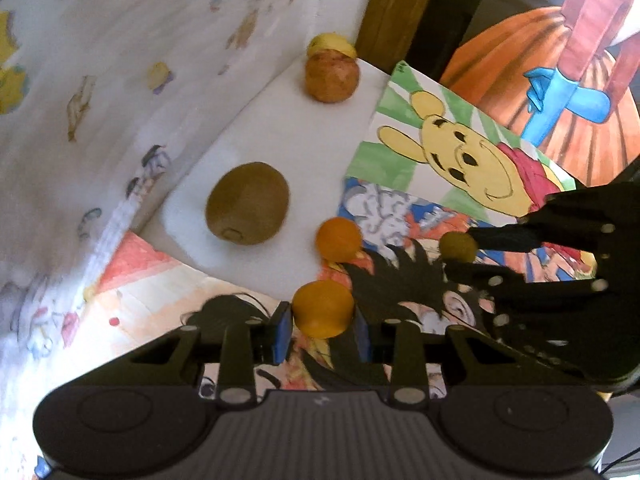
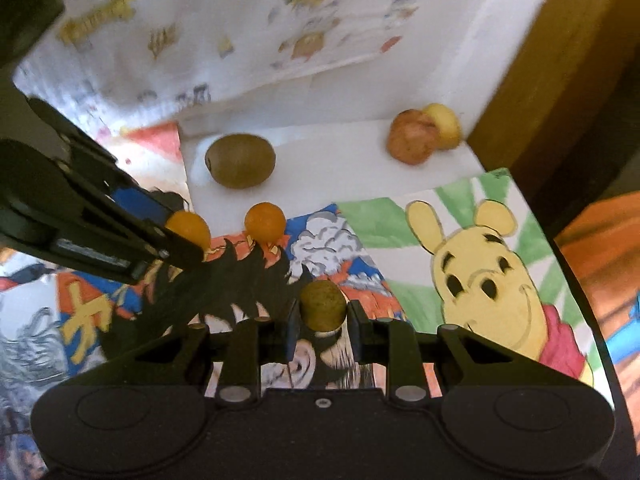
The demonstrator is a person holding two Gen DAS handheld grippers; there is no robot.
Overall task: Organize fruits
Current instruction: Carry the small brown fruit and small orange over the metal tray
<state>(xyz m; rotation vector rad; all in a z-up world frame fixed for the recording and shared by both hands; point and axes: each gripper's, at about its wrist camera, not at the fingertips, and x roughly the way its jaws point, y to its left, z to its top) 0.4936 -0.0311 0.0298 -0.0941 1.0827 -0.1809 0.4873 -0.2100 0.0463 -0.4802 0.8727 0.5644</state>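
Note:
My left gripper [image 1: 323, 328] is shut on a small orange fruit [image 1: 323, 307], lifted just above the drawings; the same fruit [image 2: 188, 229] shows at the left of the right wrist view. My right gripper [image 2: 322, 326] is shut on a small olive-green fruit [image 2: 322, 304], also visible [image 1: 458, 246] at the right of the left wrist view. A second small orange fruit [image 1: 338, 238] [image 2: 265, 222] rests at the edge of the white surface [image 1: 280, 136]. A brown kiwi [image 1: 247, 208] [image 2: 240, 160] lies on it. Far back sit a reddish-brown fruit [image 1: 331, 77] [image 2: 411, 141] and a yellow one [image 1: 332, 43] [image 2: 443, 124].
Cartoon drawings cover the surface, among them a yellow bear picture [image 1: 460, 148] [image 2: 492, 280] and a black-haired figure [image 2: 240, 280]. A printed white cloth [image 1: 100, 92] rises behind. A wooden post [image 1: 396, 8] stands at the back corner.

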